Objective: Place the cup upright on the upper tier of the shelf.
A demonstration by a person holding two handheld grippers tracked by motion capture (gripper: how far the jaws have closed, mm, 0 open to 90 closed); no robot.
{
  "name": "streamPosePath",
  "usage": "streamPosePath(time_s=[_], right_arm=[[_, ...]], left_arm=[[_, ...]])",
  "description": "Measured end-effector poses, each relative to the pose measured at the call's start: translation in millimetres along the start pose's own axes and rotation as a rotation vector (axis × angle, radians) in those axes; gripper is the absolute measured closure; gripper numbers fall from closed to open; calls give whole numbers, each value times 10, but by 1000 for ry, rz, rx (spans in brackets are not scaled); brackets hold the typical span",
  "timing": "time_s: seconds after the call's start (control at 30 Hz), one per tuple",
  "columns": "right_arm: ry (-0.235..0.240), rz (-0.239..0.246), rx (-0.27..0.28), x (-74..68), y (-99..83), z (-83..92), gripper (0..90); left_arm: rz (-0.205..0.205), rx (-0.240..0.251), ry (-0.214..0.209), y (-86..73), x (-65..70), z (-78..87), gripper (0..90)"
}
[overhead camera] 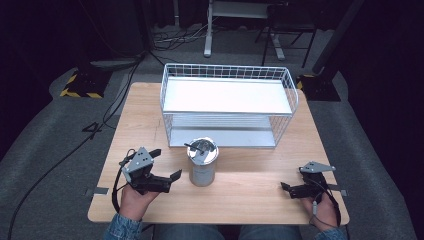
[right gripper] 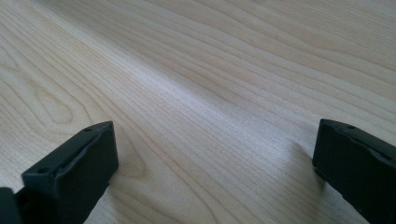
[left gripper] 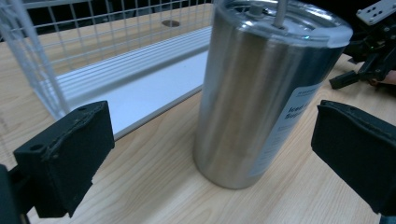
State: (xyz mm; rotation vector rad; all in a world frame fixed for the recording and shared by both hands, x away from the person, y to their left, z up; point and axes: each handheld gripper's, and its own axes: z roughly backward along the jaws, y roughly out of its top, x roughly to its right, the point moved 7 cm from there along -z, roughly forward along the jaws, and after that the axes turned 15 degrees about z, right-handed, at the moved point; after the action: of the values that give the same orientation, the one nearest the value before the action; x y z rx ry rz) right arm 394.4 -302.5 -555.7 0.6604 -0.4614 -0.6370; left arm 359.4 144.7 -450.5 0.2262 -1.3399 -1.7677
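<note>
Two grippers open, steel tumbler standing between rack and hands

Standing upright on the wooden desk [overhead camera: 240, 192], just in front of the white wire rack [overhead camera: 227, 102]: a stainless steel tumbler [overhead camera: 202, 162] with a clear lid and a straw poking through it. Hovering just left of the tumbler and pointing toward it: the left gripper [overhead camera: 166, 167], jaws spread wide, gripping nothing. Looming between those spread jaws in the left gripper view, near but not touching either: the tumbler [left gripper: 261, 93], white label facing right, the rack's lower shelf [left gripper: 140, 88] running behind it. Resting low over the desk's right front part, well apart from the tumbler: the right gripper [overhead camera: 287, 189], jaws likewise apart and holding nothing. Showing between them in the right gripper view: bare wood grain [right gripper: 201, 93]. Holding each gripper from below: a hand in a denim sleeve [overhead camera: 120, 227].
</note>
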Motion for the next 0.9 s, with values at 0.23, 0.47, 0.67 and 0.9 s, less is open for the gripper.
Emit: streamPosePath(time_s=[0.23,0.47,0.67,0.9], right_arm=[[0,0,0,0,0,0,2],[-1,-1,0,0,0,0,2],[-1,-1,0,0,0,-1,2],[-1,-1,0,0,0,-1,2]], left_arm=[[-17,-8,-31,19,77,-132,0],[-28,-10,-68,26,161,-271,0],[-35,-23,-87,14,215,-403,0],[-15,-18,-111,4,257,-540,0]])
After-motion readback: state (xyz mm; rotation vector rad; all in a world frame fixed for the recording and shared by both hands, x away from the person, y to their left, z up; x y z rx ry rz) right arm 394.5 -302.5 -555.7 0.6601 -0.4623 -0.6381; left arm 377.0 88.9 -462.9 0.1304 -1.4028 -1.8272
